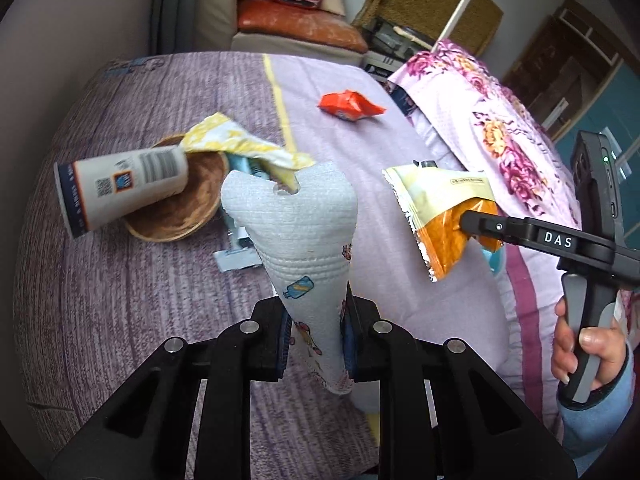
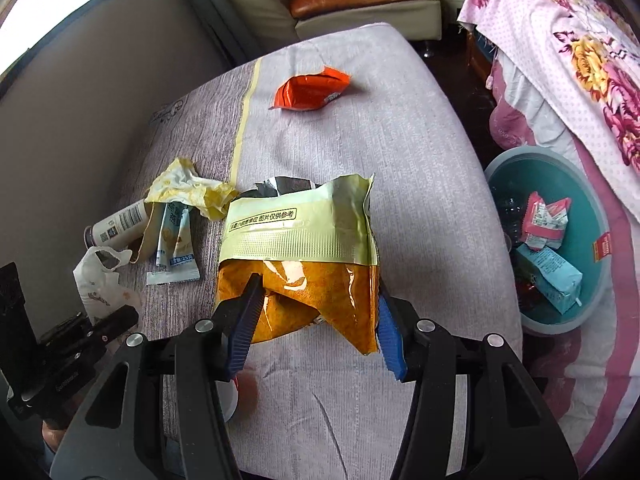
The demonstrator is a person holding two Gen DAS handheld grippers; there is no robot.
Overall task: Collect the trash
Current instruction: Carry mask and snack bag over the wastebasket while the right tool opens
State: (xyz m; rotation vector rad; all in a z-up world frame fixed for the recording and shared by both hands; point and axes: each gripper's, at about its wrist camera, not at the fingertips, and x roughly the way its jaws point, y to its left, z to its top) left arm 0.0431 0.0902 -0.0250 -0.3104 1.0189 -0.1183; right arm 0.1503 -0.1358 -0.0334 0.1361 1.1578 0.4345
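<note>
Left gripper [image 1: 316,344]: fingers pressed together on the lower end of a white plastic bag [image 1: 298,240] with small cartoon prints; the bag stands up from the pads, off the bed [image 1: 100,300].

Right gripper [image 2: 316,332]: blue pads pinching the orange lower part of a yellow-and-orange snack packet [image 2: 298,256]; in the left wrist view the packet [image 1: 440,216] hangs clear of the bedcover, held by its lower corner. A hand [image 1: 584,352] grips the handle of the right tool.

On the bed, toward its left edge: a wicker basket [image 1: 180,216] with a white paper cup [image 1: 120,192] lying tilted across its rim and a crumpled yellow wrapper [image 1: 236,142] over it; a light-blue sachet [image 2: 176,248] lies just beside them.

Toward the far end of the bed: an orange-red wrapper [image 2: 308,90], well apart from the rest.

Off the right edge of the bed: a teal basin [image 2: 592,312] holding cartons and packets, next to a floral quilt [image 2: 580,60]
</note>
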